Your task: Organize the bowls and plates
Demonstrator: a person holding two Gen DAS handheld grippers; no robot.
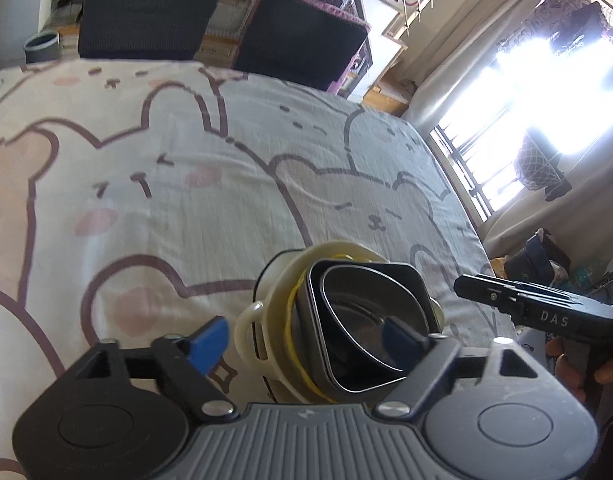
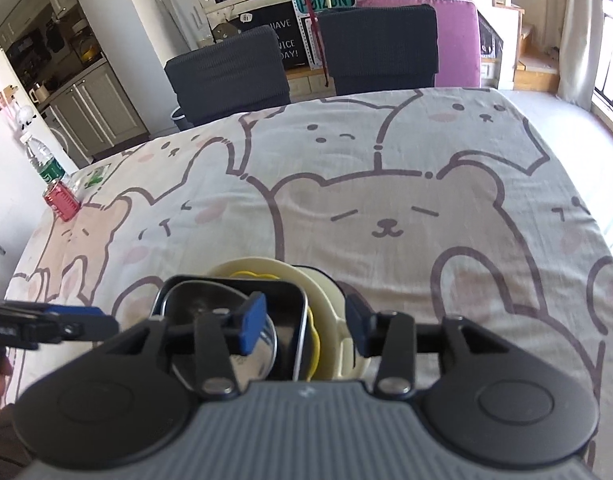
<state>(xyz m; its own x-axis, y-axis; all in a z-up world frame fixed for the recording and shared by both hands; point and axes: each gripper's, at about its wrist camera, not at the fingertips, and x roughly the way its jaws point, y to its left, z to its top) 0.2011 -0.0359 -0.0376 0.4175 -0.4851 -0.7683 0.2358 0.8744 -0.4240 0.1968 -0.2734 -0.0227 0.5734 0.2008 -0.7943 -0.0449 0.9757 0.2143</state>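
Observation:
A nested stack stands near the front edge of the bear-print tablecloth [image 1: 178, 208]. A cream dish with handles [image 1: 280, 276] is at the bottom, a yellow rim [image 1: 292, 300] shows above it, and a dark square bowl [image 1: 370, 270] holds a steel bowl [image 1: 358, 312]. My left gripper [image 1: 304, 338] is open and straddles the stack's left side, its pads clear of it. My right gripper [image 2: 304, 324] is open too, with the rims of the square bowl [image 2: 292, 296] and the cream dish [image 2: 262, 266] between its pads, which do not press on them.
Two dark chairs [image 2: 226, 68] [image 2: 380, 44] stand at the table's far edge, with a purple cushion [image 2: 456, 36] behind. A water bottle [image 2: 44, 160] and a red can [image 2: 62, 200] sit at the far left corner. The bright window [image 1: 546, 92] lies to the right.

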